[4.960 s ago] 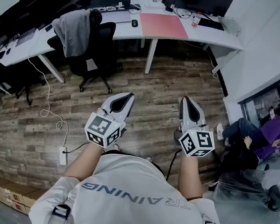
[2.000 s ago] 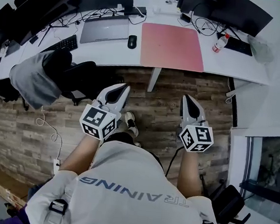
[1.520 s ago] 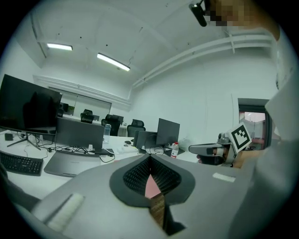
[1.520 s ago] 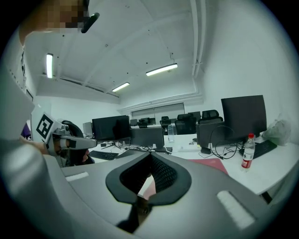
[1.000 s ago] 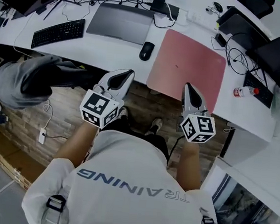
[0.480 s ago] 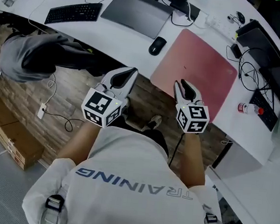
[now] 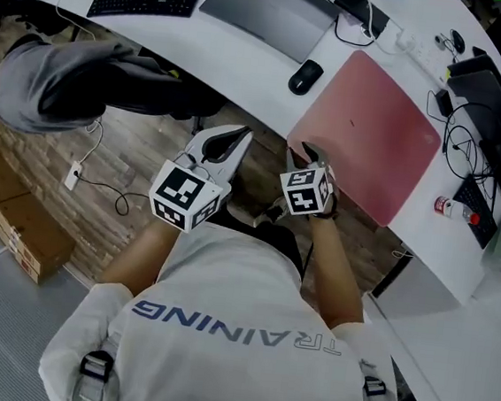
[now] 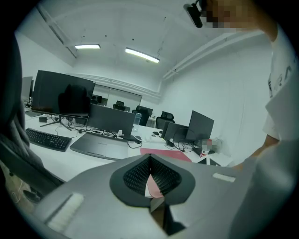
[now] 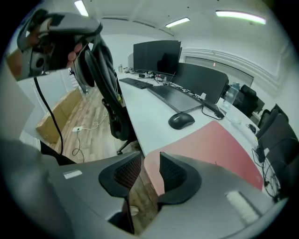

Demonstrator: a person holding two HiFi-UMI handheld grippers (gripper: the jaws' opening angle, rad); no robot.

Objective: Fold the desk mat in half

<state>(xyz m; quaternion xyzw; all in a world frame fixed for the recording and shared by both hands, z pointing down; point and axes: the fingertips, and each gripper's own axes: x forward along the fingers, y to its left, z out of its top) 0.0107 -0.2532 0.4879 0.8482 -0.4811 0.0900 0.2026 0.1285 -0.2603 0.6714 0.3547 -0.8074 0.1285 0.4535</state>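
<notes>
The pink desk mat (image 7: 373, 132) is laid flat on the white desk (image 7: 248, 52), with one edge along the desk's front edge. A computer mouse (image 7: 305, 76) is found just off the mat at about 10 o'clock from its middle. Nothing has been folded yet, so the task is judged to be at its first step: a corner is to be taken.

In the head view the mat is spread toward 1 to 2 o'clock from the right gripper (image 9: 150, 155), and its near corner is met almost at the tips of the jaws. The mat's outline is skewed in this view, so its longer side cannot be told. The fold is judged to call for the near edge to be lifted and carried toward the far edge at 1 o'clock.

The right gripper is by far the nearer one. Its jaws have just been opening and are now spread wide. In the right gripper view the mat's near corner is seen in the gap between them, but it is not pressed by either pad and nothing is held.

The left gripper (image 8: 150, 156) is held at 9 o'clock from the right one, over the wooden floor (image 7: 140, 152) short of the desk edge. Its jaws are closed tip to tip and nothing is gripped. The mat is only seen beyond them.
</notes>
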